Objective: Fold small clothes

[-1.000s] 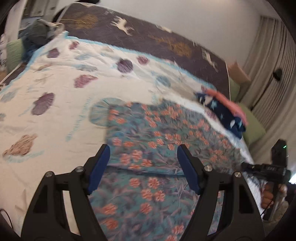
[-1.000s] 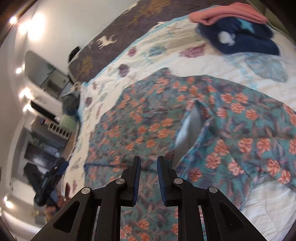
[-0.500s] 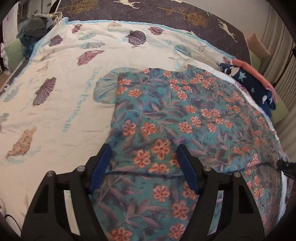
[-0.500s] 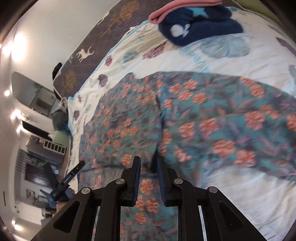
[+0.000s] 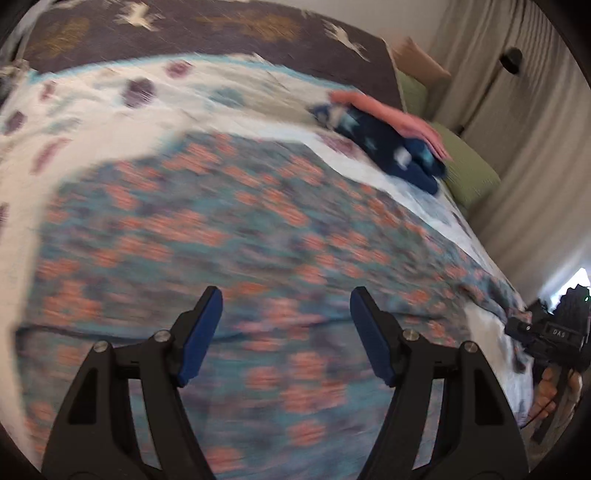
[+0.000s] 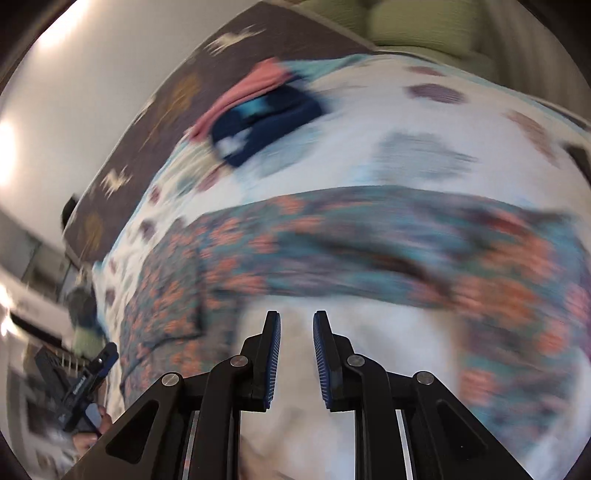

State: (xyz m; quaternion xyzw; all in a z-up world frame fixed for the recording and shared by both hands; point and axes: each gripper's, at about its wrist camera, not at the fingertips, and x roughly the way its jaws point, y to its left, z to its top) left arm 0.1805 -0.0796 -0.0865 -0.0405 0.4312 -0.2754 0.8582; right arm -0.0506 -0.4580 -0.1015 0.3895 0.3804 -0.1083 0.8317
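Note:
A teal garment with orange flowers (image 5: 236, 236) lies spread on the white patterned bedspread (image 5: 110, 107). It also shows in the right wrist view (image 6: 332, 243), blurred by motion. My left gripper (image 5: 286, 306) is open and empty above the garment's near part. My right gripper (image 6: 296, 328) has its jaws slightly apart with nothing between them, over white bedspread (image 6: 424, 110) just off the garment's edge. The right gripper shows at the bed's right edge in the left wrist view (image 5: 546, 339).
A folded pile, navy with stars (image 5: 391, 147) under a pink piece (image 5: 391, 114), lies at the far right of the bed. A green cushion (image 5: 465, 166) and curtains (image 5: 535, 147) stand beyond. A dark patterned blanket (image 5: 184, 29) covers the head end.
My right gripper let go of the garment, opened a little and moved off its edge onto the bedspread. My left gripper stayed open and swung right. Both views are now blurred.

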